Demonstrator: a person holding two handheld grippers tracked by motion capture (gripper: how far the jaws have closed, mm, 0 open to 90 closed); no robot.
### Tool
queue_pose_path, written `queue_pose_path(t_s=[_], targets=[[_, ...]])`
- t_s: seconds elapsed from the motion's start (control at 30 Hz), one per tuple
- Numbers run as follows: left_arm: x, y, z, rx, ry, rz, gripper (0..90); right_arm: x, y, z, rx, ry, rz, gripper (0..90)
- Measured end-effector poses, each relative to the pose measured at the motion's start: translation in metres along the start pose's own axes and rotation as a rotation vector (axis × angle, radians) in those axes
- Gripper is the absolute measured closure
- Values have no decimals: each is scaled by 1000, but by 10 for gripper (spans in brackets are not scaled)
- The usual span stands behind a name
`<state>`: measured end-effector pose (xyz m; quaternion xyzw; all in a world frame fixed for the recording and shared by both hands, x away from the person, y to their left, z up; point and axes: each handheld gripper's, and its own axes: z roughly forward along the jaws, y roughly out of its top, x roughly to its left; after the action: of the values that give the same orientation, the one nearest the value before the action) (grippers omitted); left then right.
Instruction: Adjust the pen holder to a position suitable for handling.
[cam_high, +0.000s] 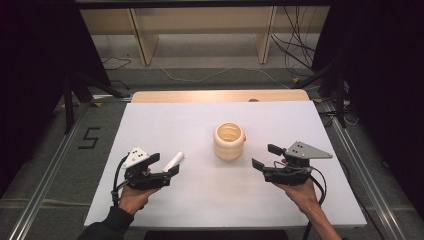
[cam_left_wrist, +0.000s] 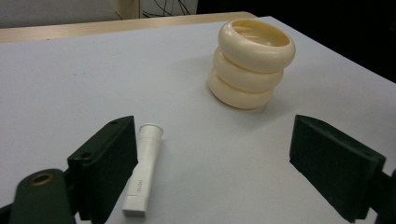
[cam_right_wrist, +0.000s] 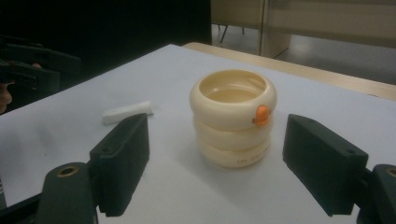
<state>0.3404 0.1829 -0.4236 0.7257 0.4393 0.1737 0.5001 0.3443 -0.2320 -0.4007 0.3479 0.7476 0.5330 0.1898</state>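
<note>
Cream cup (cam_high: 229, 141) made of 3 stacked rings sits upright mid-worktop (cam_high: 200, 195), with a little orange knob on its top ring. Right tool (cam_high: 265, 156) is just beside it, jaws spread wide, gripping nothing. Left tool (cam_high: 165, 164) is released too, its jaws apart with a small white tube (cam_left_wrist: 144, 168) lying flat against 1 jaw.

Just the background stuff around the workspace

White rectangular table top (cam_high: 165, 125) with a pale wooden strip (cam_high: 200, 96) along its far edge, light wooden shelf legs (cam_high: 142, 42) behind it, loose black cables (cam_high: 295, 47) on the grey floor, black "5" mark (cam_high: 89, 138) at left.
</note>
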Motion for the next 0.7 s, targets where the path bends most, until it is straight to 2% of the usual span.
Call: queue_pose_path(t_s=[0.17, 0.4, 0.53, 0.7], targets=[[2, 2, 3, 22, 6, 3, 144, 4, -8, 0, 9, -5, -5, 229], [7, 9, 8, 84, 32, 1, 145, 7, -15, -4, 13, -11, 1, 224], [9, 12, 11, 101, 25, 4, 147, 6, -20, -6, 11, -20, 10, 224], [9, 17, 19, 151, 31, 32, 148, 7, -26, -9, 23, -22, 18, 224]])
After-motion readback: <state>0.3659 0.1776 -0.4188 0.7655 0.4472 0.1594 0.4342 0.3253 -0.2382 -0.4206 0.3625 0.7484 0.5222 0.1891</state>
